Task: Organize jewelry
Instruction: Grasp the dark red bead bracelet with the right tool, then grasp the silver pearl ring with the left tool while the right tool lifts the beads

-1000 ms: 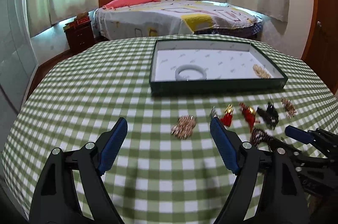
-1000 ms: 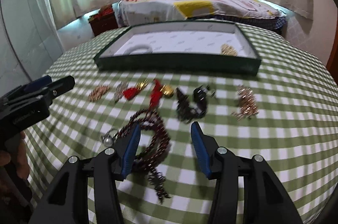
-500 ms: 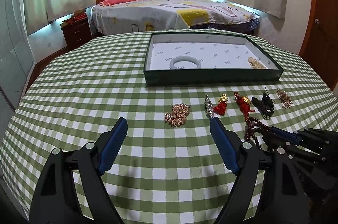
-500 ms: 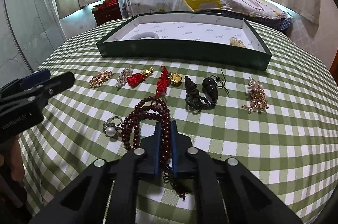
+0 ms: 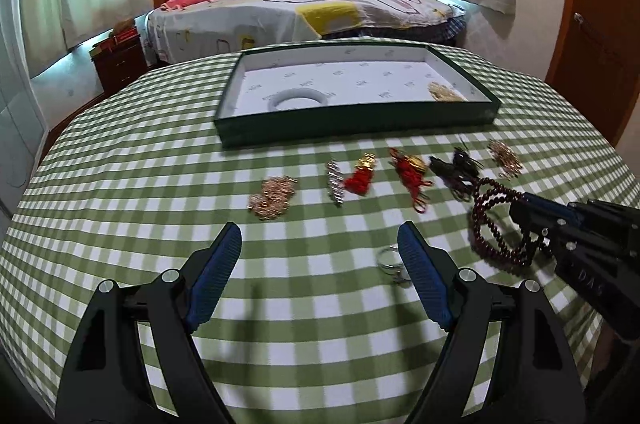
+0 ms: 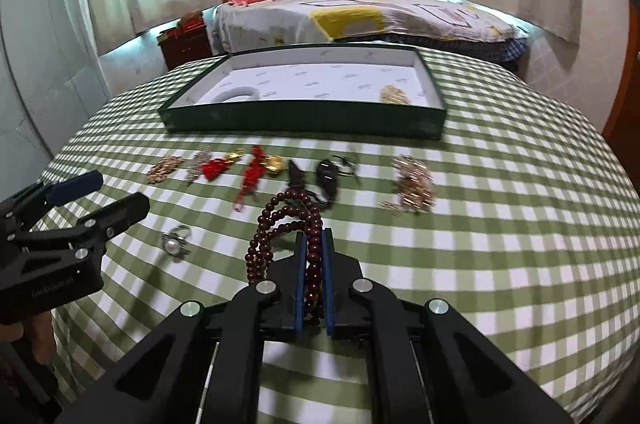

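- Right wrist view showed your right gripper (image 6: 314, 244) pressed together on the dark red bead necklace (image 6: 286, 220); a few strands ran between the blue pads, and the rest of the loop hung out in front and to the left of the tips.
- Your left gripper (image 5: 320, 248) was spread wide, with nothing between its fingers; it hovered above the green checked tablecloth (image 5: 140, 184).
- Just beside the right finger of that left gripper lay a pearl ring (image 6: 175, 244) on the cloth, near the hanging beads but apart from them.
- Farther out, a row of pieces lay on the cloth: a gold cluster (image 5: 272, 196), a silver brooch (image 5: 335, 182), a red tassel with gold top (image 5: 361, 174), a red knot charm (image 5: 410, 174), a black bracelet (image 5: 458, 170), and another gold cluster (image 5: 505, 158) at the right end.
- Behind this row stood the dark green tray (image 6: 304, 122) with a white lining. Inside it, a white bangle (image 5: 297, 99) lay at the near left and a gold piece (image 5: 442, 91) at the near right, well apart from each other.
- Behind the table you could see a bed (image 6: 360, 16) and curtains.
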Demonstrator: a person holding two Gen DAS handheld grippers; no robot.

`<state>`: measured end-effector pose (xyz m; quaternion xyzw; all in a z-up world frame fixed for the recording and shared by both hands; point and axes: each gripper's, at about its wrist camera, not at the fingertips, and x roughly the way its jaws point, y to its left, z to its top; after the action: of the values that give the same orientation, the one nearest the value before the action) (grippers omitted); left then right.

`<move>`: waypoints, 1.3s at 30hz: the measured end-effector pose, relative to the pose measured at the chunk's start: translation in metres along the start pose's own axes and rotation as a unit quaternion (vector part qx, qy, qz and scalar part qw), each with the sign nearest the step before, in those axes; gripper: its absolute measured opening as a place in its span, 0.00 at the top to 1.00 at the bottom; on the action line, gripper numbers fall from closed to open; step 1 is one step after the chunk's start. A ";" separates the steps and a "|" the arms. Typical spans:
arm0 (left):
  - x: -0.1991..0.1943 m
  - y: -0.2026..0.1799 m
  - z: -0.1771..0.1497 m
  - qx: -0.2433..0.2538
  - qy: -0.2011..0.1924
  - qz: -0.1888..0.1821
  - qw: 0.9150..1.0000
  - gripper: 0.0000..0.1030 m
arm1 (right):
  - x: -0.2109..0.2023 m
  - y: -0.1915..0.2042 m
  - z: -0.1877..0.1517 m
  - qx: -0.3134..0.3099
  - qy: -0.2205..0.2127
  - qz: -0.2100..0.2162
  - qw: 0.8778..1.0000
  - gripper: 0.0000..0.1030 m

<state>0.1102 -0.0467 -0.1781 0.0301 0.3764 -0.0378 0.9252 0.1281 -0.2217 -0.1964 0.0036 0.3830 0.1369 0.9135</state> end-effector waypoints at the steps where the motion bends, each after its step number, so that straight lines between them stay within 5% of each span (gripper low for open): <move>1: 0.001 -0.002 -0.001 0.001 0.003 -0.002 1.000 0.25 | -0.001 -0.004 -0.002 0.005 0.000 -0.001 1.000 0.93; 11: 0.023 -0.025 -0.012 0.010 0.048 -0.019 0.999 0.45 | -0.004 -0.022 -0.011 0.035 -0.002 0.004 0.999 0.93; 21: 0.023 -0.028 -0.014 0.020 0.050 -0.037 0.998 0.75 | -0.002 -0.024 -0.013 0.038 0.000 0.011 0.999 0.93; 39: 0.000 -0.017 0.004 0.013 0.007 -0.042 0.999 0.75 | -0.022 -0.013 0.002 0.036 -0.027 0.029 0.999 0.93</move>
<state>0.1118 -0.0643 -0.1759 0.0263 0.3830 -0.0816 0.9198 0.1185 -0.2392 -0.1812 0.0510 0.3624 0.1490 0.9186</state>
